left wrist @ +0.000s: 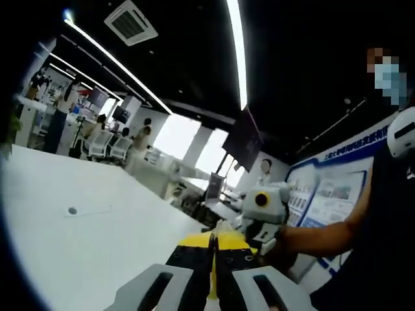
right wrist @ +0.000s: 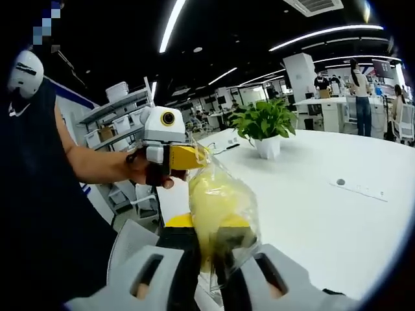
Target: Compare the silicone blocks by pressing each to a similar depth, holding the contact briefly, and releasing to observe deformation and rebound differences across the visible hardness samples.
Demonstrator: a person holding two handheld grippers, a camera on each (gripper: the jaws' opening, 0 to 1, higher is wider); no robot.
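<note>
Above the white desk (right wrist: pixel 337 220), both grippers hold one clear plastic bag (right wrist: pixel 224 214) with a pale yellow block (right wrist: pixel 217 204) inside. Right gripper view: the right gripper (right wrist: pixel 211 256) is clenched on the lower part of the bag, black jaws pinching the crinkled plastic, yellow mass just above them. The left gripper (right wrist: pixel 194 157) comes in from the left, held in a person's hand (right wrist: pixel 139 170), its yellow-tipped jaws closed on the bag's upper edge. Bag hangs in the air between the two, clear of the desk.

Left gripper view: the left gripper (left wrist: pixel 213 249) has its yellow and black jaws pressed together, a thin pale strip of plastic between them. The right gripper's body (left wrist: pixel 262 214) sits just beyond, to the right, with a bare forearm (left wrist: pixel 318 236) behind it.

Surroundings: potted green plant (right wrist: pixel 262 123) in a white pot on the desk, farther back. A small round port (right wrist: pixel 340 183) in a flat plate set into the desktop. Shelving with white bins (right wrist: pixel 120 120) behind the person. Ceiling strip lights (left wrist: pixel 238 52) overhead. People and office chairs in the distance, too small to detail.
</note>
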